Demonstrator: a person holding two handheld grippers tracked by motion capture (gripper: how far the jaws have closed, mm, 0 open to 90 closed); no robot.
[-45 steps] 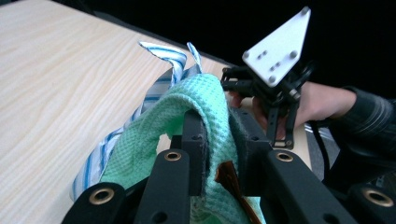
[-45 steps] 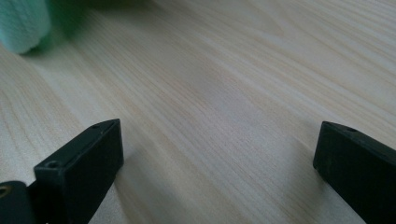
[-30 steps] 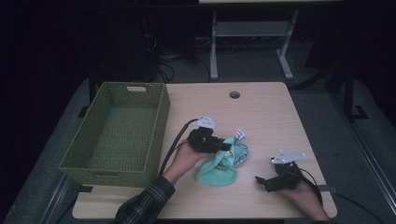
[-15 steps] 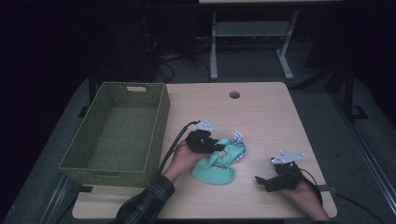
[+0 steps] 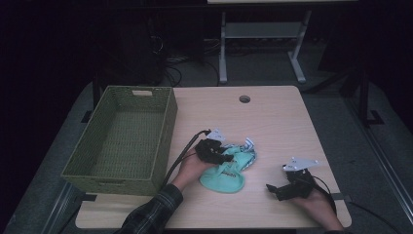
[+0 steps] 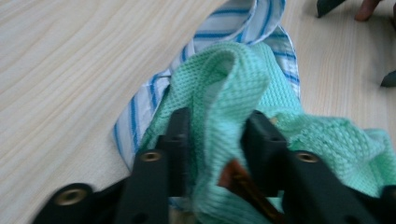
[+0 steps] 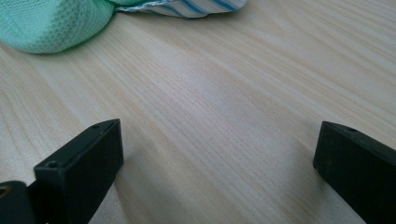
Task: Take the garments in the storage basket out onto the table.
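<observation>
My left gripper (image 6: 212,140) has just been opening, its jaws loose around a fold of the green cloth (image 6: 243,88). The cloth lies near the tabletop's (image 5: 272,117) front edge, over a striped cloth (image 6: 140,107). My right gripper (image 7: 215,154) rests wide and empty, farther off. The basket (image 5: 165,126) sits on my left side.

The high view is dim and underexposed: only the table (image 5: 272,122) catches soft overhead light, while the floor and background fall to near black and fine detail is grainy. Both gripper views are bright and evenly lit, without glare; the right gripper view shows soft shadows on the wood beneath its black jaws. In the left gripper view the green cloth (image 6: 243,84) is fairly sharp, but the near jaws and frame edges are blurred.
</observation>
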